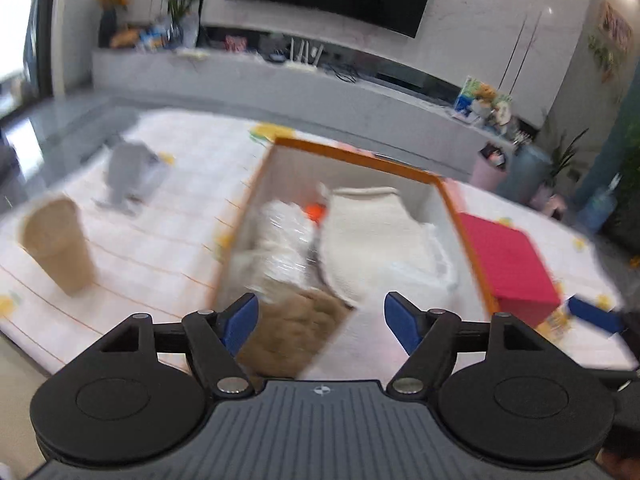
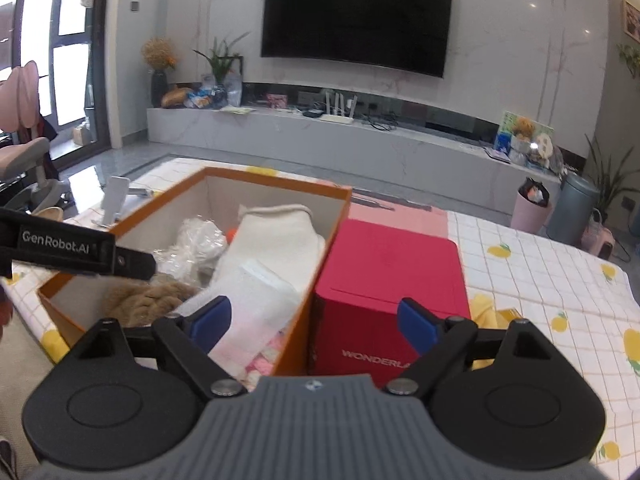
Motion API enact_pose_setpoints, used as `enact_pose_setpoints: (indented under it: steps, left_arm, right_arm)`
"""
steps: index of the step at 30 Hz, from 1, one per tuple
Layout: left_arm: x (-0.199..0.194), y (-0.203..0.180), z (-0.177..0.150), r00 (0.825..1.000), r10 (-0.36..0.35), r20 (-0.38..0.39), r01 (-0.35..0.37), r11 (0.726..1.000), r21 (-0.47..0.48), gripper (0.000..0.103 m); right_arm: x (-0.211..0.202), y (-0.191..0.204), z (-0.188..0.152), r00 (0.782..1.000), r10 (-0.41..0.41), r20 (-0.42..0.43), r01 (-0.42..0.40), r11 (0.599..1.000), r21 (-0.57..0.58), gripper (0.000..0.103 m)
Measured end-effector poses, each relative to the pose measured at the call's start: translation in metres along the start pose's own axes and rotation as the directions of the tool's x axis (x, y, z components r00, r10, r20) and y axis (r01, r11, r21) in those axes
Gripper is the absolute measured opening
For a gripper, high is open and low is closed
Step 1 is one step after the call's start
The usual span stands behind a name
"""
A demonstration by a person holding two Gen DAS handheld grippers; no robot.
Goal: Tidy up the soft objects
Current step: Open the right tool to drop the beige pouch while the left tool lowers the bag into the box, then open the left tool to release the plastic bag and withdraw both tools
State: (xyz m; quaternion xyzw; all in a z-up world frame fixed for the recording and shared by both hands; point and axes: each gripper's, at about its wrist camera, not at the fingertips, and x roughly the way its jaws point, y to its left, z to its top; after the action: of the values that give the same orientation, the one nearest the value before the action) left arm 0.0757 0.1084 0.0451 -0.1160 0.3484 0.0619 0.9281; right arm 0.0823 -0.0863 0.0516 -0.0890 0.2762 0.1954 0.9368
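Orange box (image 2: 320, 240), stiff card with white inner walls, sits on a checked mat (image 2: 560, 280) with lemon prints. Inside it: a cream knit piece (image 2: 276, 240) with a rolled edge toward 12 o'clock, crinkly clear plastic wrap (image 2: 200, 240) at about 10, and a tan fluffy braided thing (image 2: 156, 296) at 7. Touching the box at 3 o'clock is a red cube box (image 2: 392, 272) printed "WONDERLA", the rest hidden.

Left gripper (image 1: 322, 316) has jaws wide apart, nothing between them, hanging over the tan piece. Right gripper (image 2: 316, 320) is also spread and empty.

Only the right view reads "GenRobot.AI" on the other gripper's arm. Only the blurry left view shows a beige ribbed sleeve (image 1: 56, 244) at 9 o'clock.
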Motion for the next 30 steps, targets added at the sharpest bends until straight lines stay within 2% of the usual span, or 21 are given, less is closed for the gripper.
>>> enact_pose_setpoints:
  steps: [4,6,13,16,22,30]
  left_arm:
    - [-0.003,-0.006,-0.005,0.999,0.049,0.004,-0.049,0.995,0.084,0.085]
    - [-0.004,-0.008,-0.006,0.999,0.033,-0.020,-0.031,0.995,0.093,0.084]
    - [-0.014,-0.021,-0.010,1.000,0.009,-0.011,-0.008,0.991,0.137,0.084]
    - [-0.017,-0.027,-0.013,1.000,-0.003,-0.016,0.006,0.988,0.152,0.083]
    - [-0.024,-0.045,-0.016,0.999,0.029,0.019,-0.032,0.978,0.207,0.082]
    - [-0.031,-0.083,-0.017,0.999,-0.031,0.019,0.024,0.956,0.293,0.082]
  right_arm:
    - [-0.001,0.002,0.002,1.000,-0.025,-0.012,0.025,1.000,-0.008,0.089]
    - [0.000,0.004,0.000,0.999,-0.023,-0.023,0.023,1.000,-0.007,0.090]
    - [0.001,0.006,-0.001,0.998,-0.038,-0.052,0.038,0.999,-0.002,0.092]
    - [-0.006,0.004,0.003,0.998,-0.047,-0.035,0.047,0.999,0.006,0.093]
    - [-0.022,-0.004,0.009,0.998,-0.062,-0.006,0.062,0.998,0.023,0.093]
    - [-0.055,-0.047,0.024,0.991,-0.121,0.051,0.118,0.991,0.063,0.095]
